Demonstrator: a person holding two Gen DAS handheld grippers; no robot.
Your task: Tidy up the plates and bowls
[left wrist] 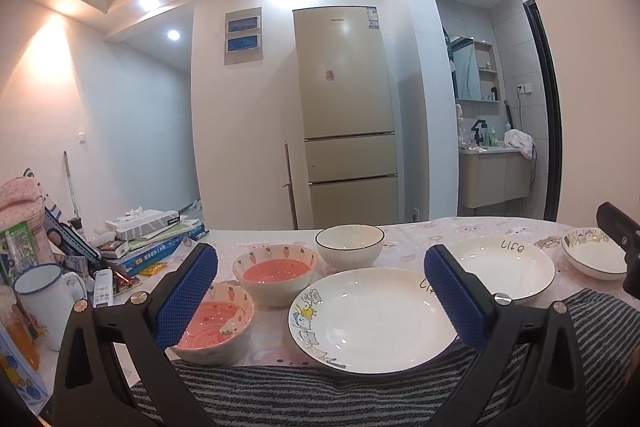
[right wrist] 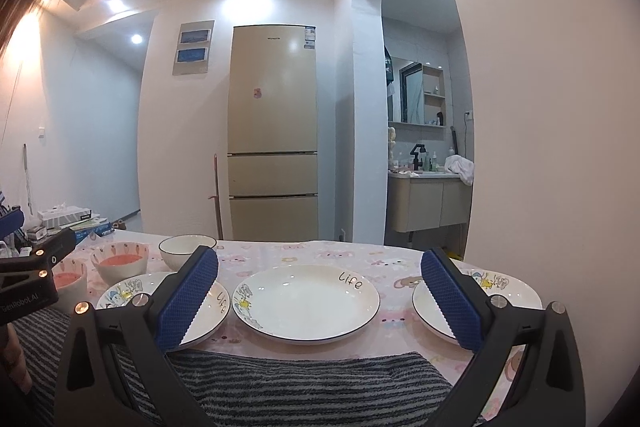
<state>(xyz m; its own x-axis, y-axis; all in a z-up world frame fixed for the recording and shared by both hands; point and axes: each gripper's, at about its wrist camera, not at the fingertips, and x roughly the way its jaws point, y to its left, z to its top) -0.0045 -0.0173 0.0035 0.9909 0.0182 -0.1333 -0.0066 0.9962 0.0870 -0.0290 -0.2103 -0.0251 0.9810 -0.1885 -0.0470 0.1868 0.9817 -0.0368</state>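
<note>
The middle plate lies flat on the pink table, rim up, its "Life" lettering on the far right side and its cartoon print at the left edge; being round, it has no long axis.

To its left sits a second plate, also flat, with cartoons along its left rim; in the right wrist view a blue pad hides much of it. To the right of the middle plate lies a shallow dish, half covered by the other pad.

Left of the middle plate and beyond the second plate stands a white bowl with a dark rim, upright. Further left stand two carrot-print bowls, the farther one and the nearer one, both open upward with pink insides; the nearer is partly hidden.

The left gripper hovers spread wide above the second plate, grasping nothing. The right gripper is likewise released, framing the middle plate.

Bare cloth runs behind the middle plate to the table's far edge. A striped towel covers the near edge. Books and a mug crowd the far left end.
</note>
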